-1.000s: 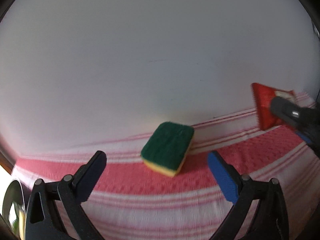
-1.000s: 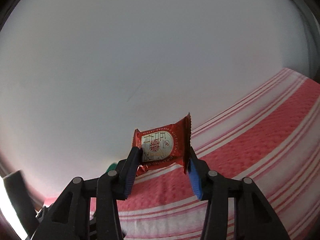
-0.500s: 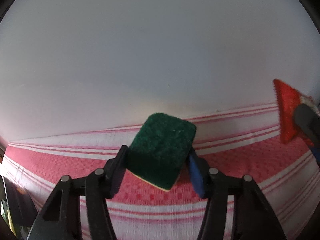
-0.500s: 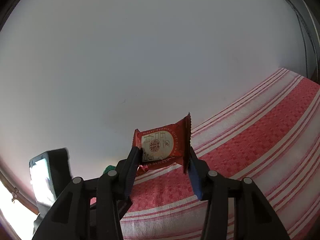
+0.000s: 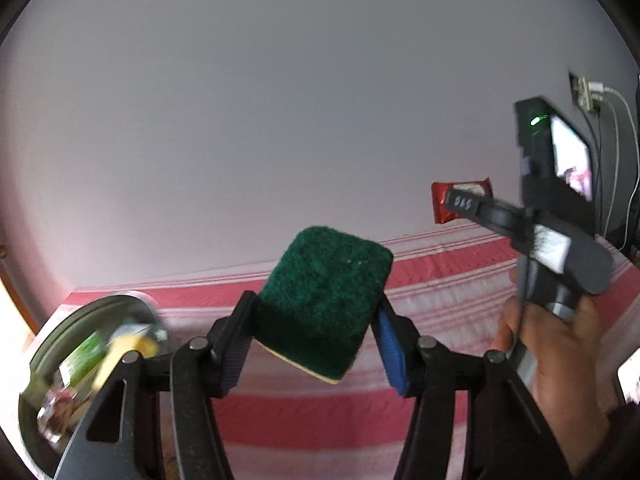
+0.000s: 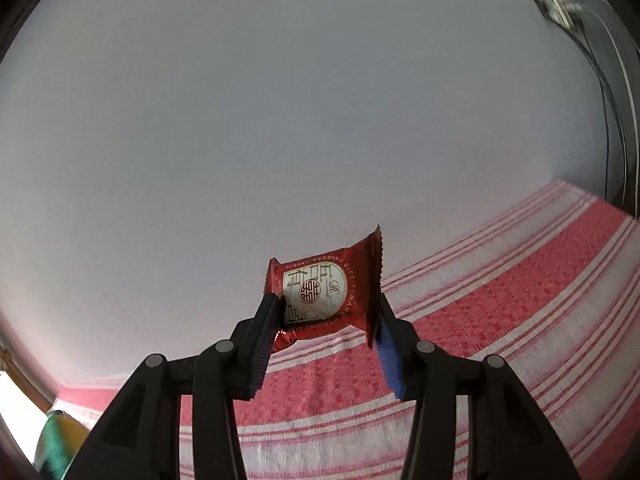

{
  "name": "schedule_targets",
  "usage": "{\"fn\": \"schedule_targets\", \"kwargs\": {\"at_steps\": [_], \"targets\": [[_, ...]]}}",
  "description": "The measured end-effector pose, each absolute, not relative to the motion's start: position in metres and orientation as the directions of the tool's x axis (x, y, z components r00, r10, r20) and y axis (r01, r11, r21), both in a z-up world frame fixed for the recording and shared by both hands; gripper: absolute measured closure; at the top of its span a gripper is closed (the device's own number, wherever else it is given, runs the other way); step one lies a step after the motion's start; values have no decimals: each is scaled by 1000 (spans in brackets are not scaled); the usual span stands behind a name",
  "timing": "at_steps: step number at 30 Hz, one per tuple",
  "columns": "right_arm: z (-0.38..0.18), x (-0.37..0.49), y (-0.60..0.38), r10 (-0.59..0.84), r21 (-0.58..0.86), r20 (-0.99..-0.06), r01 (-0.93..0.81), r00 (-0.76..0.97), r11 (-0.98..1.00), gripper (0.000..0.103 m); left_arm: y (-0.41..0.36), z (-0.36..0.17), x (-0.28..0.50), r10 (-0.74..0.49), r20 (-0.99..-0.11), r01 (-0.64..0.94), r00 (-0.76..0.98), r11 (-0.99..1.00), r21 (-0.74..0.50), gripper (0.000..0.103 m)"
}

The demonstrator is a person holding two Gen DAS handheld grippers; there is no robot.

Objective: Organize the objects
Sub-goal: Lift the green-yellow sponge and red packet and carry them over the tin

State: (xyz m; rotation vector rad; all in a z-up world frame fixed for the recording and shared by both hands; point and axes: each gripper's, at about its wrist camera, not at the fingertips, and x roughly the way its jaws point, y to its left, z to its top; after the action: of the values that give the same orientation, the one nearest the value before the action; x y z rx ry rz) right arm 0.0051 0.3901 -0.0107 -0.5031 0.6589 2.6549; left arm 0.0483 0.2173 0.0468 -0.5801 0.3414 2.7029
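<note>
My left gripper (image 5: 316,332) is shut on a green and yellow sponge (image 5: 324,304) and holds it up above the red and white striped cloth (image 5: 440,276). My right gripper (image 6: 324,328) is shut on a red snack packet (image 6: 328,292) with a white round label, held in the air above the cloth (image 6: 500,312). In the left wrist view the right gripper (image 5: 464,204) shows at the right, held by a hand (image 5: 560,344), with the packet (image 5: 442,200) in it.
A metal bowl (image 5: 48,356) with several packets in it sits at the lower left of the left wrist view. A plain white wall (image 5: 280,120) stands behind the cloth. A wall socket with cables (image 5: 588,92) is at the far right.
My left gripper closed on the sponge and lifted it off the cloth. The left view swung so the bowl and the right hand came into sight. The right gripper kept holding the packet.
</note>
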Motion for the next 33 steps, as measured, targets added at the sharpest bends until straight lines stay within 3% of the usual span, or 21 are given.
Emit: {"fn": "schedule_targets", "kwargs": {"at_steps": [15, 25, 33], "targets": [[2, 60, 278, 222, 215, -380, -319, -898, -923, 54, 150, 63, 107, 265, -367, -322, -892, -941, 102, 47], [-3, 71, 218, 141, 149, -350, -204, -926, -968, 54, 111, 80, 100, 245, -284, -279, -927, -956, 89, 47], [5, 79, 170, 29, 125, -285, -67, -958, -990, 54, 70, 89, 77, 187, -285, -202, -940, -979, 24, 47]]}}
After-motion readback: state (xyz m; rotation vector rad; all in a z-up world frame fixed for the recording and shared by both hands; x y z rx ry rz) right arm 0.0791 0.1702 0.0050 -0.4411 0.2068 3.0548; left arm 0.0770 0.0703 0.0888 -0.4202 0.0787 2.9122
